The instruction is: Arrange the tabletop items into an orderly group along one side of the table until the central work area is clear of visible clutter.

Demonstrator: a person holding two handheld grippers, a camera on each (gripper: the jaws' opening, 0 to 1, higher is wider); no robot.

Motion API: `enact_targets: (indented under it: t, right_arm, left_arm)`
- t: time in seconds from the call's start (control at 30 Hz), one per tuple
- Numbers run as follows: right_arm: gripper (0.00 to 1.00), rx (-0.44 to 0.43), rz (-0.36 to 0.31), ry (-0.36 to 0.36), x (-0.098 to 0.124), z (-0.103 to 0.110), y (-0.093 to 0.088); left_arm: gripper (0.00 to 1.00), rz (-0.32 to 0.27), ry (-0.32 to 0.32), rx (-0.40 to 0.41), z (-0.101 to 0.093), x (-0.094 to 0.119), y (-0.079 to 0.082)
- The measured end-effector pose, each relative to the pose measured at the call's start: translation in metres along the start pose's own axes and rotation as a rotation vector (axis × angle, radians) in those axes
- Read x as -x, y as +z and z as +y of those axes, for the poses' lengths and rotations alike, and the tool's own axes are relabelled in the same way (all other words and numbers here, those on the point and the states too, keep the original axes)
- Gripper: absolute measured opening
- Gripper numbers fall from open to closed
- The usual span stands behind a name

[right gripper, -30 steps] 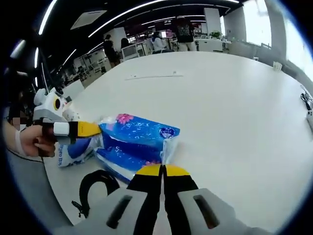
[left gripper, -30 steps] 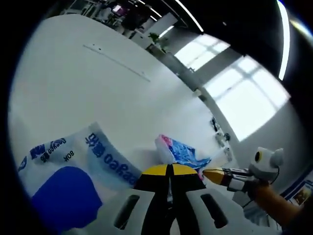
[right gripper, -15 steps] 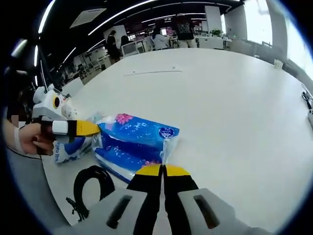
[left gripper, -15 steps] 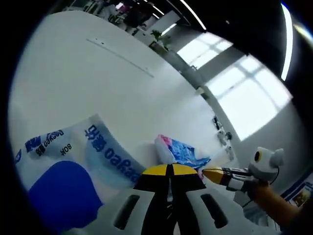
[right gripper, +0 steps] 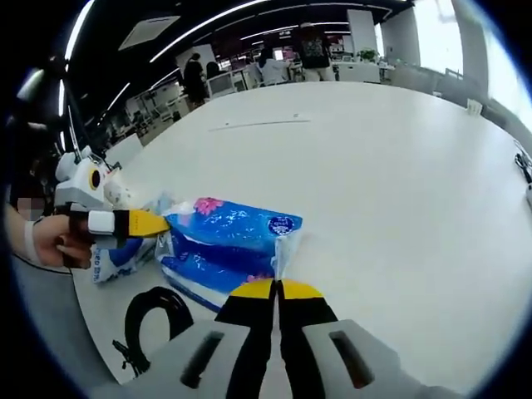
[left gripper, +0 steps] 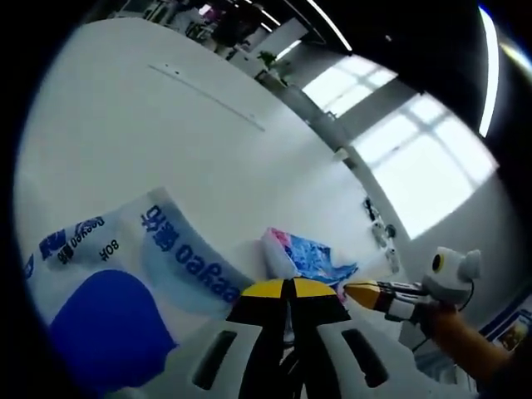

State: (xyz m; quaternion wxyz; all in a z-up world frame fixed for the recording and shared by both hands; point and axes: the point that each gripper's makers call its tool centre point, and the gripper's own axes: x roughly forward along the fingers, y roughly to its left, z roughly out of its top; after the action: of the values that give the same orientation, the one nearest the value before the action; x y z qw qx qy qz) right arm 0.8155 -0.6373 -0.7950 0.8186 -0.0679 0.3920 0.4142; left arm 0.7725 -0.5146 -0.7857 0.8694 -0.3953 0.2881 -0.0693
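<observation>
Both grippers have their jaws pinched together: the right gripper [right gripper: 275, 288] is clamped on the clear wrapper edge of the blue tissue pack [right gripper: 229, 245], and the left gripper [left gripper: 288, 288] looks clamped on the white-and-blue wipes bag [left gripper: 116, 278]. The two packs sit touching near the edge of the white table [right gripper: 399, 166], with a black cable [right gripper: 150, 320] coiled just beside the tissue pack.

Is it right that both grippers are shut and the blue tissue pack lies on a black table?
Not quite: the table is white, not black, as the right gripper view shows. Both grippers, right gripper and left gripper, are shut, and the blue tissue pack lies there.
</observation>
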Motion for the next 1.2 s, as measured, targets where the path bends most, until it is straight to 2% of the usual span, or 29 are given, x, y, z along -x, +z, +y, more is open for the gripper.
enact_targets:
  t: [0.3,0.63,1.2]
  right_arm:
    - [0.00,0.005,-0.002,0.001,0.000,0.001,-0.001]
    - [0.01,0.026,-0.003,-0.002,0.001,0.004,-0.002]
    - [0.02,-0.001,-0.009,-0.002,0.000,0.001,-0.002]
  left_arm:
    - [0.00,-0.002,0.005,0.002,0.004,-0.004,0.001]
    - [0.01,-0.008,0.003,0.005,-0.002,0.003,-0.001]
    - [0.06,-0.025,-0.001,0.016,-0.007,0.007,0.002]
